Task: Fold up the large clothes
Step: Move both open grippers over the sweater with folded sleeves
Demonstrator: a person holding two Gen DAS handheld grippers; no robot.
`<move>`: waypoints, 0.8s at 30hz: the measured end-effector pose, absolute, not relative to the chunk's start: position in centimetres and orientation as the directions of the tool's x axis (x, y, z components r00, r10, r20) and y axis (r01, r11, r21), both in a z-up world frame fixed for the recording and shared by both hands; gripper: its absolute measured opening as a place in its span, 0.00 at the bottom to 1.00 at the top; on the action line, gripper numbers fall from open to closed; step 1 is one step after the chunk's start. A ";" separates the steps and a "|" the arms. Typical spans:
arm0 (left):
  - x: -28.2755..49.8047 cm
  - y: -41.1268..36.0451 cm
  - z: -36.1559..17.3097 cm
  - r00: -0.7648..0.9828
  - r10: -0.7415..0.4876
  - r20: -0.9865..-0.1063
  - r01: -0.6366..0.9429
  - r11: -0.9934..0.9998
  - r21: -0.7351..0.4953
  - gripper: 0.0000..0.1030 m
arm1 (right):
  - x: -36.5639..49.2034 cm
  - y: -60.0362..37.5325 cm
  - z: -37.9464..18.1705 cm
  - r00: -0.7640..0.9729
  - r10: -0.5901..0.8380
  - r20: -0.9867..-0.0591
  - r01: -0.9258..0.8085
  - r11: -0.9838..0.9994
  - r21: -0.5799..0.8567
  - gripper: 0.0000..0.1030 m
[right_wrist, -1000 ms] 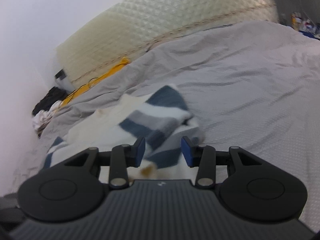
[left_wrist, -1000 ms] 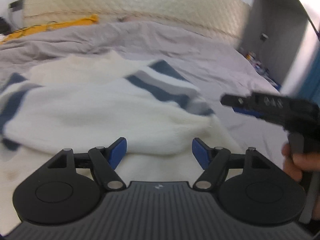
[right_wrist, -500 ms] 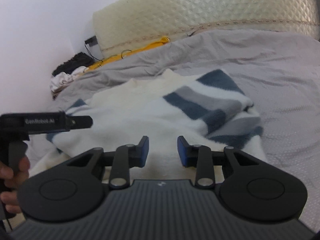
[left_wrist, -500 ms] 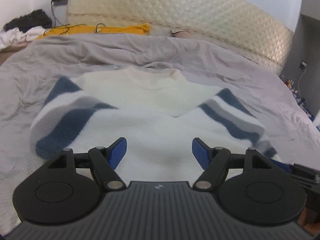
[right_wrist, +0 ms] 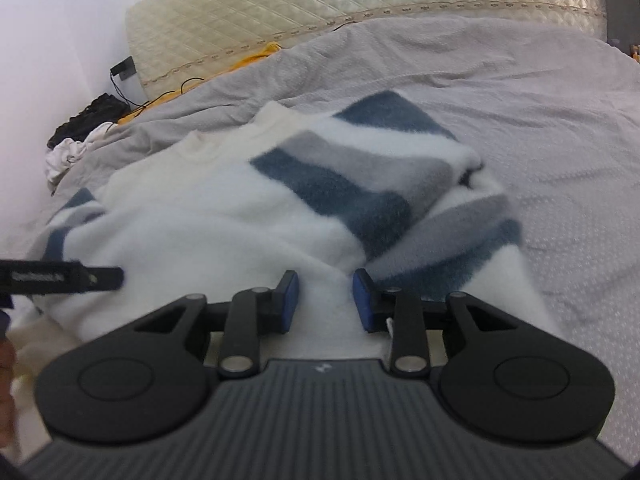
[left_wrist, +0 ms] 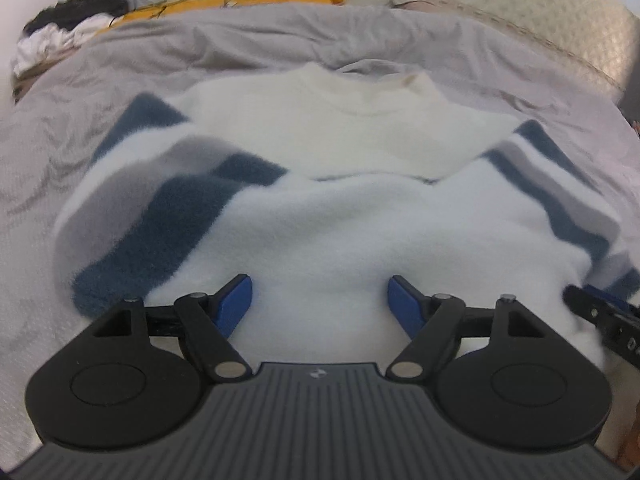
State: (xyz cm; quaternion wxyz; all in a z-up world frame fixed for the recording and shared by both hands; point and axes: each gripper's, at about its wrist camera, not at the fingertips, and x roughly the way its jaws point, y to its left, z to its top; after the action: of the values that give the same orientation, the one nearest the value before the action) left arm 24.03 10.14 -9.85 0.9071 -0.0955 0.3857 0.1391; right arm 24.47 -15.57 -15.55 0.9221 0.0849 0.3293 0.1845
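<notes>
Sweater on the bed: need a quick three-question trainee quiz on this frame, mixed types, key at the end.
1. True or false: both striped sleeves of the sweater are folded in over its body.
2. Which stands wider: the left gripper or the right gripper?
3. Multiple choice: the sweater lies on a A) wooden table B) grey bedspread C) tiled floor.

Key: 1 true; 2 left gripper; 3 B.
</notes>
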 end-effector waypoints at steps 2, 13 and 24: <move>24.2 10.0 -9.8 0.668 0.183 -0.721 -0.331 0.941 -0.068 0.78 | 24.6 -15.6 -15.5 0.712 0.399 -0.577 -0.287 0.916 0.279 0.34; 19.3 8.6 -7.0 0.700 0.156 -0.697 -0.345 0.928 -0.139 0.78 | 20.2 -17.1 -10.7 0.747 0.385 -0.542 -0.300 0.923 0.241 0.35; 8.9 7.5 0.9 0.735 0.185 -0.652 -0.338 0.934 -0.116 0.78 | 13.0 -20.2 -4.9 0.757 0.372 -0.538 -0.274 0.927 0.256 0.35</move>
State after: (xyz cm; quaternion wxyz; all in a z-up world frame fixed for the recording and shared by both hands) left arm 8.94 7.49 0.94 0.9245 -0.1142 0.3352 0.1412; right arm 13.04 -20.18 -4.90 0.9337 0.0809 0.3030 0.1728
